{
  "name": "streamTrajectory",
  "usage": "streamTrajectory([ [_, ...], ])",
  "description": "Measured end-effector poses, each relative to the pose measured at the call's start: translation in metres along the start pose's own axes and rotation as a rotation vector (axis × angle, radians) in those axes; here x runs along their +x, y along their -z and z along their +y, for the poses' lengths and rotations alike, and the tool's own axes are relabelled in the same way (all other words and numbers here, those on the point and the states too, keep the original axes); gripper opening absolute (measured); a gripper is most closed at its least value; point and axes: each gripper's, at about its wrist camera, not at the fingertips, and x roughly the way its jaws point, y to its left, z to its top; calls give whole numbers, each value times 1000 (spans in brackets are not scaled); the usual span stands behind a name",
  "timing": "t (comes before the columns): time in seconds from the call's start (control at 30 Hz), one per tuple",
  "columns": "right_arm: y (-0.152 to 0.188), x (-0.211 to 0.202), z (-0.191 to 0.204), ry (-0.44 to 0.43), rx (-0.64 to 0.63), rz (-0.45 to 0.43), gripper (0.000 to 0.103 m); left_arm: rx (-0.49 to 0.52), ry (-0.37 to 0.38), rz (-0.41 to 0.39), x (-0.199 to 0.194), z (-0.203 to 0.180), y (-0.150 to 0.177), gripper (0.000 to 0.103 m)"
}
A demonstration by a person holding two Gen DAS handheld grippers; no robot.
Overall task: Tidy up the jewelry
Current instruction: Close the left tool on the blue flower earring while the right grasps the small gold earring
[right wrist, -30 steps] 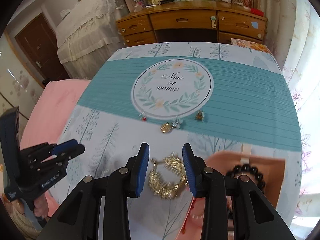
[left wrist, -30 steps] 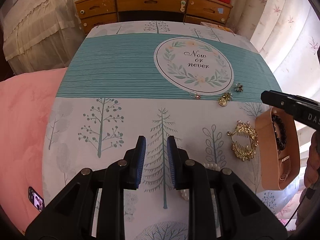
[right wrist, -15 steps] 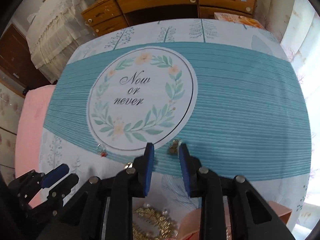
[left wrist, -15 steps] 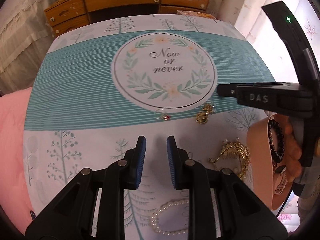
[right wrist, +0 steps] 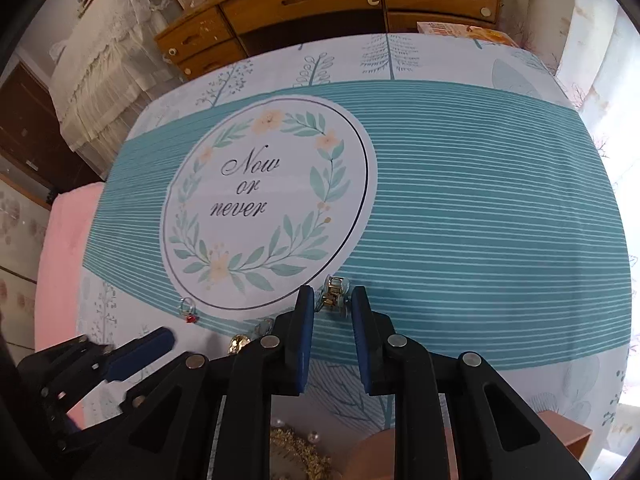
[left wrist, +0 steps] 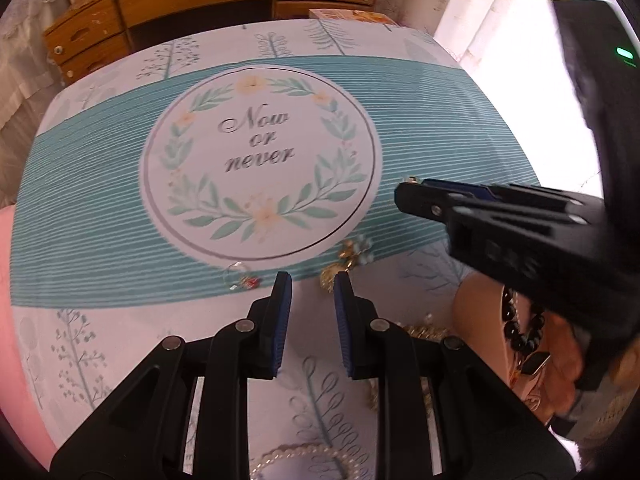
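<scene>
The right gripper (right wrist: pixel 330 308) is closing its jaws around a small silver-and-gold earring (right wrist: pixel 333 291) lying just beside the round "Now or never" wreath print (right wrist: pixel 264 204), apparently to lift it. The left gripper (left wrist: pixel 310 294) is hovering narrowly parted and empty below that print, near a gold flower brooch (left wrist: pixel 346 260).

Small gold-and-pale clip earring (right wrist: pixel 334 293), lying on the teal stripes just beside the wreath print's lower right edge; ring with red stone (right wrist: pixel 188 312), flat at the print's lower left edge; gold pendant with pale blue beads (left wrist: pixel 347 259), on the stripe border; pearl bracelet (left wrist: pixel 304 460), curved, nearest; black bead bracelet (left wrist: pixel 516 320), inside the tan box (left wrist: pixel 478 320)
</scene>
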Motion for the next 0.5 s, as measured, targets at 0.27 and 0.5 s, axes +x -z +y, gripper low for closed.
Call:
streamTrajectory([
  [0.27,19,-44,-31,-66,71,-80,19,13,10,66,29,-17,-28,19],
  [0.5,32,-61,-60,-110,119,-91,19,10,38,96,34,-24,-34,19],
])
